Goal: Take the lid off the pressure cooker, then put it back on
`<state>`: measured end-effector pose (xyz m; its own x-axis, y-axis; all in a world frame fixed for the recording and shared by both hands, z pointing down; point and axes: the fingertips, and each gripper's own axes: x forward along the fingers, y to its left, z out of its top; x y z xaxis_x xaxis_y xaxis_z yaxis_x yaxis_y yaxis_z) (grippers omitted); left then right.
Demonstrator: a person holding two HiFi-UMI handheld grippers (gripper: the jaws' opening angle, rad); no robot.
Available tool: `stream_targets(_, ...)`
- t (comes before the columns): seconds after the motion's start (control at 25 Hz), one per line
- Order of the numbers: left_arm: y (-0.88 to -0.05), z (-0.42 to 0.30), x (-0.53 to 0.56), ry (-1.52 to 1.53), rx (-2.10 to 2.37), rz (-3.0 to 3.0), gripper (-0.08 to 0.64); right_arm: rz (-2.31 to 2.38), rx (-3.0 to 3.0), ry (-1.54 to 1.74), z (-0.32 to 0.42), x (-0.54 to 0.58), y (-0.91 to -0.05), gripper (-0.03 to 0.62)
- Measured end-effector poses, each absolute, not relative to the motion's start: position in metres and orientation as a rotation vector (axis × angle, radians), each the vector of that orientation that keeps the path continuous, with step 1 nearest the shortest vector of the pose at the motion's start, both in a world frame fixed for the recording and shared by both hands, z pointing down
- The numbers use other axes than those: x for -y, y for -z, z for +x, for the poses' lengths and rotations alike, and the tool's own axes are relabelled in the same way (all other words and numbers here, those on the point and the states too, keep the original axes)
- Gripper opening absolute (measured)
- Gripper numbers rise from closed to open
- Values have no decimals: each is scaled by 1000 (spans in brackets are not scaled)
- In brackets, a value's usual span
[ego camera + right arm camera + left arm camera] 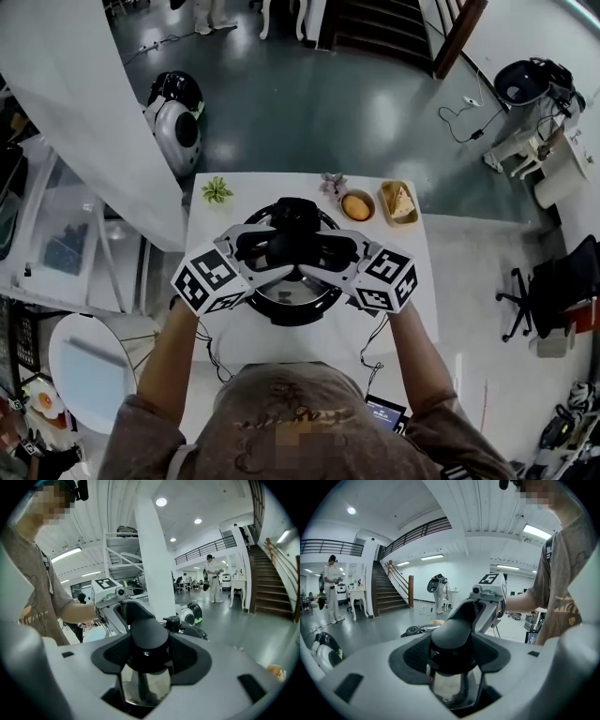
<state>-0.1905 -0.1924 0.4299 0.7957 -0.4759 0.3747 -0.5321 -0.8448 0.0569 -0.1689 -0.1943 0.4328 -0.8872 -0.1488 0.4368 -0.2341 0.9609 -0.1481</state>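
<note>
Looking down in the head view, the pressure cooker point(296, 315) sits in the middle of the white table point(234, 342), and its lid point(286, 287) looks to be on top of it. The left gripper point(267, 249) and the right gripper point(328, 251) come in from the two sides and meet at the lid's black handle point(293, 234). Behind the pot are a little green plant point(217, 190), a bowl point(356, 206) with something orange in it, and a small basket point(398, 202). In the left gripper view, the jaws squeeze the black handle, with shiny metal under it. In the right gripper view, those jaws hold the handle too, and a small black valve knob point(172, 622) sits just behind it. I think the lid is being gripped to turn or lift it. I cannot tell if it is coming off or going back on. Next, both hands should move together and keep the lid flat.
</note>
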Motion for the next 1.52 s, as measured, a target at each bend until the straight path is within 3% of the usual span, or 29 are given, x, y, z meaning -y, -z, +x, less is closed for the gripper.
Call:
stream_targets(0.8,-431,-191,187,-495,1109,2671,273,6,2679,-227,-170,194,-434,255)
stream_targets(1.52,-407,-208,163,-272,1384,2624,288,264,2821,-217,-149,187,-419,253)
